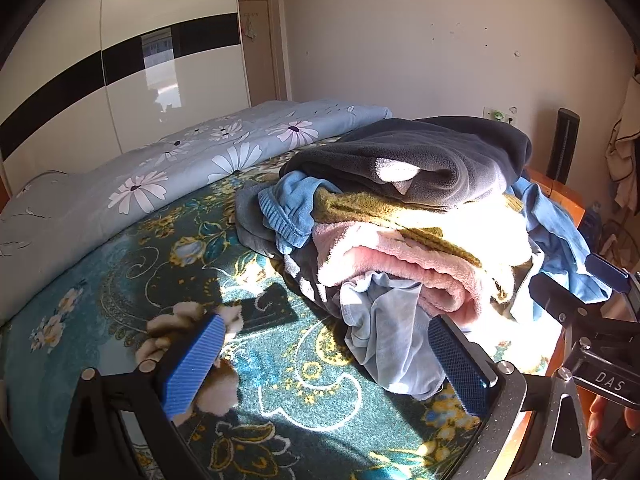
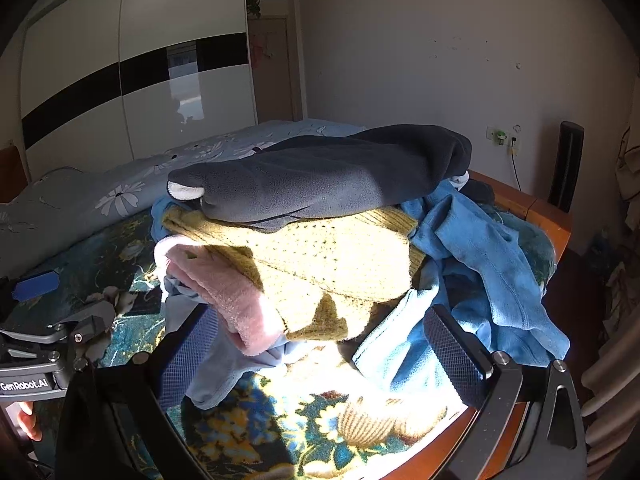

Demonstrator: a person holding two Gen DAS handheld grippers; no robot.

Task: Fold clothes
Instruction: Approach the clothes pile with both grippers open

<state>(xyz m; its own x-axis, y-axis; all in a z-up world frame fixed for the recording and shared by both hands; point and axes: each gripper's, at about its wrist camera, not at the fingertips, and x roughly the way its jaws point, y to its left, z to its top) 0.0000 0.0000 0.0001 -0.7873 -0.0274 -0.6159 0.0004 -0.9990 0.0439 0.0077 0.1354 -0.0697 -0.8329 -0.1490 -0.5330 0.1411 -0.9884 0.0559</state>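
Note:
A pile of clothes sits on the bed. A dark grey fleece (image 1: 420, 160) (image 2: 320, 184) lies on top. Below it come a mustard knit (image 2: 332, 256), a pink fluffy garment (image 1: 400, 268) (image 2: 232, 300), a pale blue cloth (image 1: 388, 336) and a blue garment (image 2: 492, 264). My left gripper (image 1: 326, 364) stands open in front of the pile, its right finger beside the pale blue cloth. A small beige fluffy item (image 1: 188, 320) lies by its left finger. My right gripper (image 2: 322, 356) is open too, with the pink garment's end and blue cloth hanging between its fingers.
The bed has a teal floral sheet (image 1: 120, 280) and a folded light blue daisy duvet (image 1: 160, 168) at the far side. A white wardrobe with a black stripe (image 1: 120, 60) stands behind. The wooden bed frame (image 2: 540, 208) runs on the right, with a tall black device (image 2: 568, 164) past it.

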